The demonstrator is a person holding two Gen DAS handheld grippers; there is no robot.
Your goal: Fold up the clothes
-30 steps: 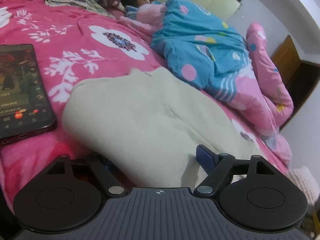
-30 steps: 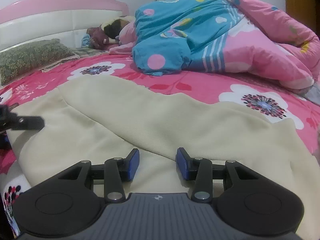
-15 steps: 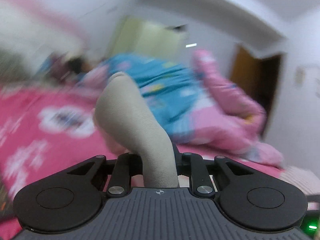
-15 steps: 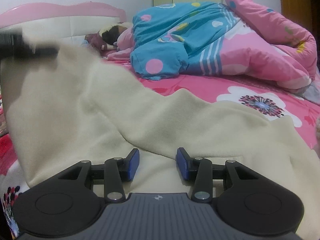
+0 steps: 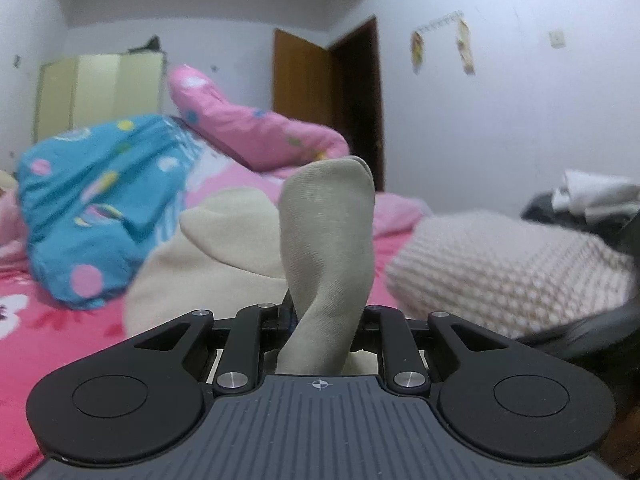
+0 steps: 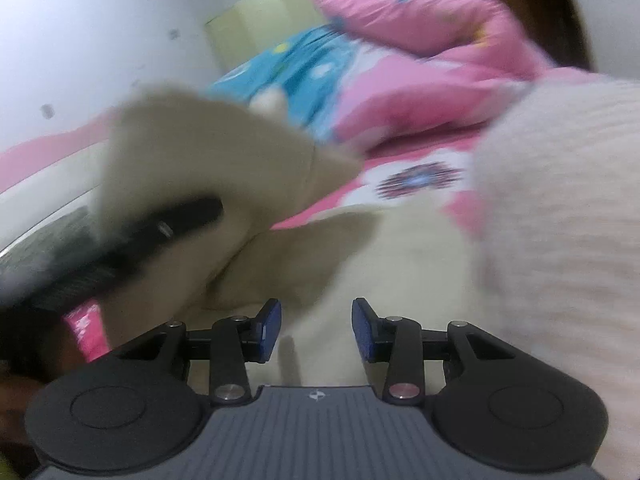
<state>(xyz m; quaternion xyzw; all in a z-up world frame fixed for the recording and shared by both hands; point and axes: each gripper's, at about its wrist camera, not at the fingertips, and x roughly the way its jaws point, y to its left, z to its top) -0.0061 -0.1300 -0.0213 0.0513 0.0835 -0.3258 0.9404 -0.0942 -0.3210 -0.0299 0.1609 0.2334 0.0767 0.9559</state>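
Each handheld gripper has a ribbed grey housing with a small crosshair mark, two black round-lobed plates and black linkage arms pinned with silver screws. The right gripper (image 6: 316, 330) carries blue pads (image 6: 269, 330) on its fingers; the left gripper (image 5: 326, 320) shows the same black linkage.
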